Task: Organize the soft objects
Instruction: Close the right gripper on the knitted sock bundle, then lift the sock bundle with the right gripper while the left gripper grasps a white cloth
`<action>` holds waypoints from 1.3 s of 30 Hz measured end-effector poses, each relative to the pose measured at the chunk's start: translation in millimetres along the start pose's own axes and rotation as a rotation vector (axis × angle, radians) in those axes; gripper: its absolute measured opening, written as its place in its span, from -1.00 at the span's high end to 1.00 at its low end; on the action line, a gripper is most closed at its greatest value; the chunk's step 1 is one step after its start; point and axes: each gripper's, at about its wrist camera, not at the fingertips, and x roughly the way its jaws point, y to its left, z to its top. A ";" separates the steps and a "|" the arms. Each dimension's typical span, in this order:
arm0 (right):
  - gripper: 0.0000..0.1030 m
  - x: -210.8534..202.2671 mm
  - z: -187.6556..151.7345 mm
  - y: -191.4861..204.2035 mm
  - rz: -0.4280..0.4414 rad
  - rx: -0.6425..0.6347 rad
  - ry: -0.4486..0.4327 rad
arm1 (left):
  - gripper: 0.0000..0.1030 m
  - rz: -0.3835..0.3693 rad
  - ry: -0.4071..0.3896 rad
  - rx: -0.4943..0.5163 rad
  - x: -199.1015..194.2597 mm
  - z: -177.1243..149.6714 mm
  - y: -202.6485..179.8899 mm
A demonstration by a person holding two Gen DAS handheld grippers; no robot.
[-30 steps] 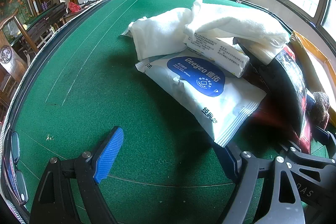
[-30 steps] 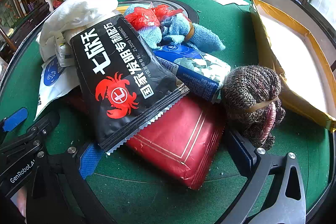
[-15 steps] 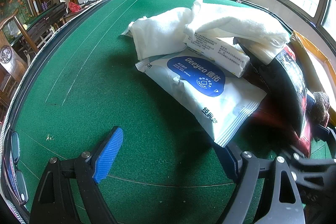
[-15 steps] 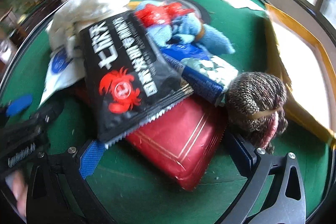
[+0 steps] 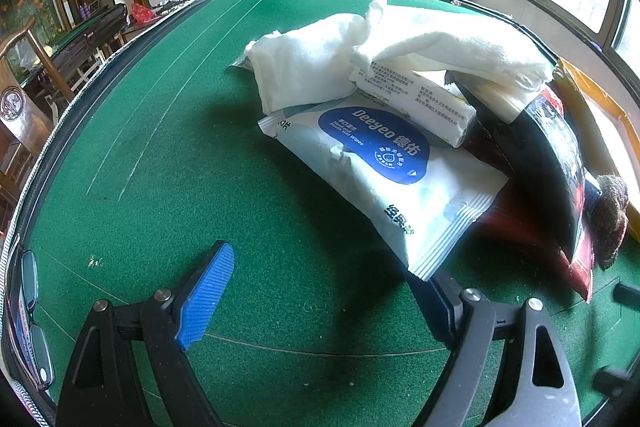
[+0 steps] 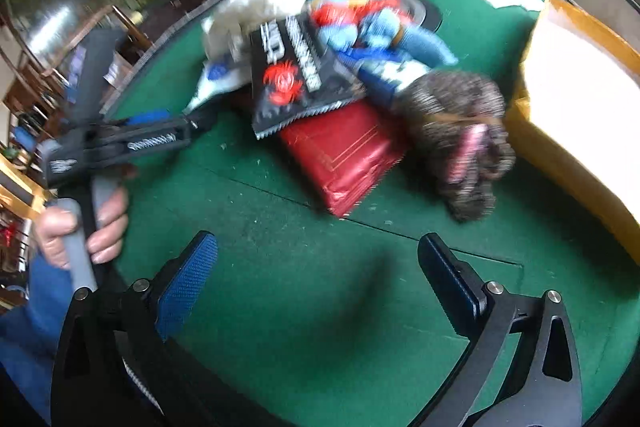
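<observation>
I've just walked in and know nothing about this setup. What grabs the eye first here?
A jumbled heap in the middle of the green felt table: white towels draped over a white wipes pack with a blue label, beside a black packet with a red crab lying on a red pouch. A brown knitted bundle sits at the heap's right, next to a yellow-edged box. Both pairs of blue-padded jaws stand open and empty.

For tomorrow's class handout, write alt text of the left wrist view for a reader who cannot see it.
An open left gripper hovers empty over a green felt table, just short of a white wet-wipes pack. Behind the pack lie white towels and a black snack bag, heaped together.
</observation>
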 end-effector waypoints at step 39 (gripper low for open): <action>0.02 -51.4 115.0 -32.9 -0.031 0.078 -0.400 | -0.96 -0.094 -0.001 -0.032 -41.2 9.2 21.1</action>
